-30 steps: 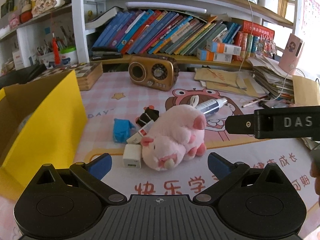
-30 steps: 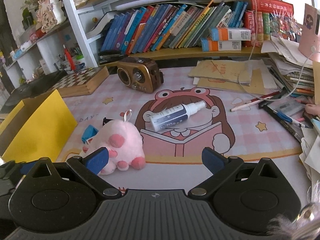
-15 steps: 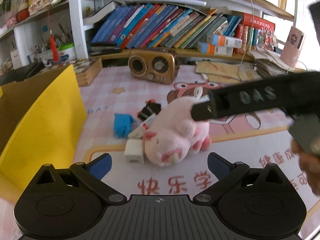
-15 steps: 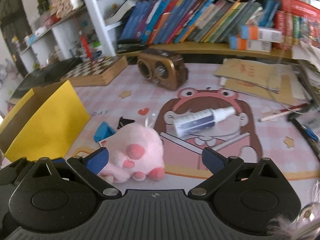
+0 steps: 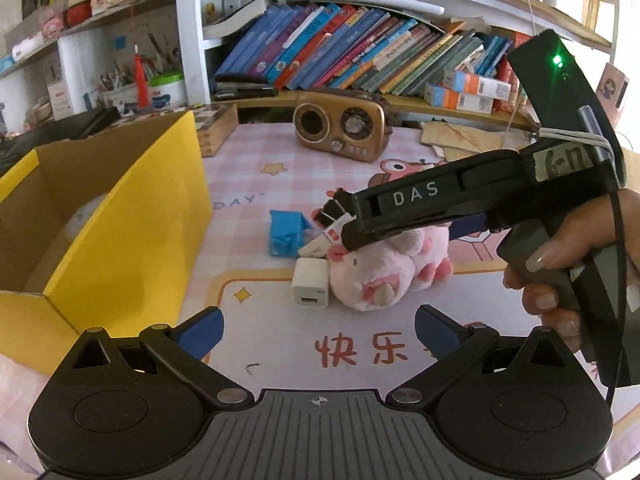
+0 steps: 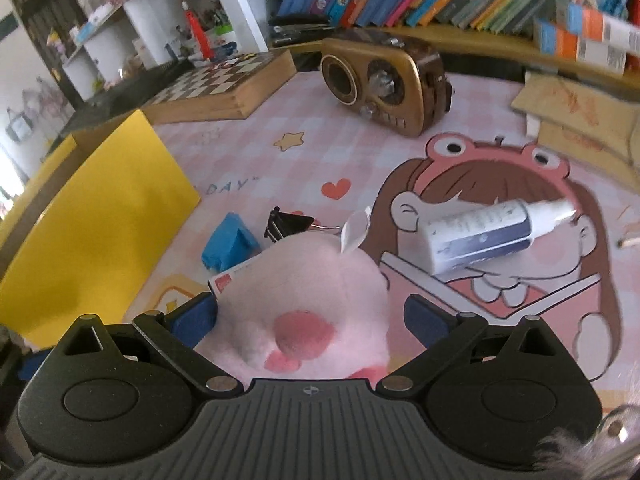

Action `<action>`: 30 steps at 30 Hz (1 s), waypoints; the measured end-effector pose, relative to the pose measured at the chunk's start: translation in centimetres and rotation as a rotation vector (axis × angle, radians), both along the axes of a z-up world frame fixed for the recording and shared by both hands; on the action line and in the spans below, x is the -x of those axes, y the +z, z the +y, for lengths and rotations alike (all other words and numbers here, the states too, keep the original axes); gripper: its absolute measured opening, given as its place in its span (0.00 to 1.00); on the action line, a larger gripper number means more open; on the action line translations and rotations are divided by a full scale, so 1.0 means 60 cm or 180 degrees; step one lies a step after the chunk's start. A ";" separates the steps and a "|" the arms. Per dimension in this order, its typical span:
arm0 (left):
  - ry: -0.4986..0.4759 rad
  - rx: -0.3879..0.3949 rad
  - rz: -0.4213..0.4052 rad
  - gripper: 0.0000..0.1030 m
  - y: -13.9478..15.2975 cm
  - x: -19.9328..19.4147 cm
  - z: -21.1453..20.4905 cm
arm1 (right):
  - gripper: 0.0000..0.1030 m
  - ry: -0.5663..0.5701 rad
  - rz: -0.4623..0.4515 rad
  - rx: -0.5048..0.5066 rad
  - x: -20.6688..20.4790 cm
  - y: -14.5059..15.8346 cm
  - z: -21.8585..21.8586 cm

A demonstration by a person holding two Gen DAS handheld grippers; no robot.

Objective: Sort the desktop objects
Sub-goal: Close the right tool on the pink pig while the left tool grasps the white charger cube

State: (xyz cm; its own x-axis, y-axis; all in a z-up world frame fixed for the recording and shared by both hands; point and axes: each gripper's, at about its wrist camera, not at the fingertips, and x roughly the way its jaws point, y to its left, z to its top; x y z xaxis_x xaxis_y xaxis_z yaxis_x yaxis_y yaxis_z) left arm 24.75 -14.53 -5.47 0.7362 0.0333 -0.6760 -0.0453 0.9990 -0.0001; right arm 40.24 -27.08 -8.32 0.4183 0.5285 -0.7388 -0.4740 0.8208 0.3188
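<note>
Right wrist view: right gripper (image 6: 310, 318) released, fingers straddled plush.
Plush pig (image 6: 308, 300): one, pink, fluffy.
Left gripper (image 5: 319, 326): released.

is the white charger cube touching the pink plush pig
Touching: in the left wrist view the white charger cube sits flush against the pink plush pig, no mat visible between them.

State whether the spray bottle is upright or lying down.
Lying down: the spray bottle rests on its side on the desk mat, nozzle pointing right.
</note>
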 end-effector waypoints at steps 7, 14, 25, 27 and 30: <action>-0.0029 0.0012 -0.0009 0.99 -0.001 -0.004 0.000 | 0.75 -0.0048 0.0248 -0.0253 -0.016 -0.009 -0.010; -0.0069 0.0005 -0.0016 0.95 -0.007 -0.027 -0.005 | 0.63 -0.0051 -0.0093 -0.0333 0.008 0.027 -0.039; 0.0010 -0.0245 0.0082 0.65 -0.041 -0.081 -0.007 | 0.65 -0.0671 -0.0447 -0.0229 0.043 0.064 -0.123; 0.0033 -0.0211 0.0109 0.60 -0.046 -0.087 -0.004 | 0.65 -0.0648 -0.0486 -0.0135 0.051 0.064 -0.130; 0.0078 -0.0143 0.0134 0.51 -0.053 -0.095 -0.001 | 0.65 -0.0594 -0.0547 -0.0070 0.065 0.065 -0.133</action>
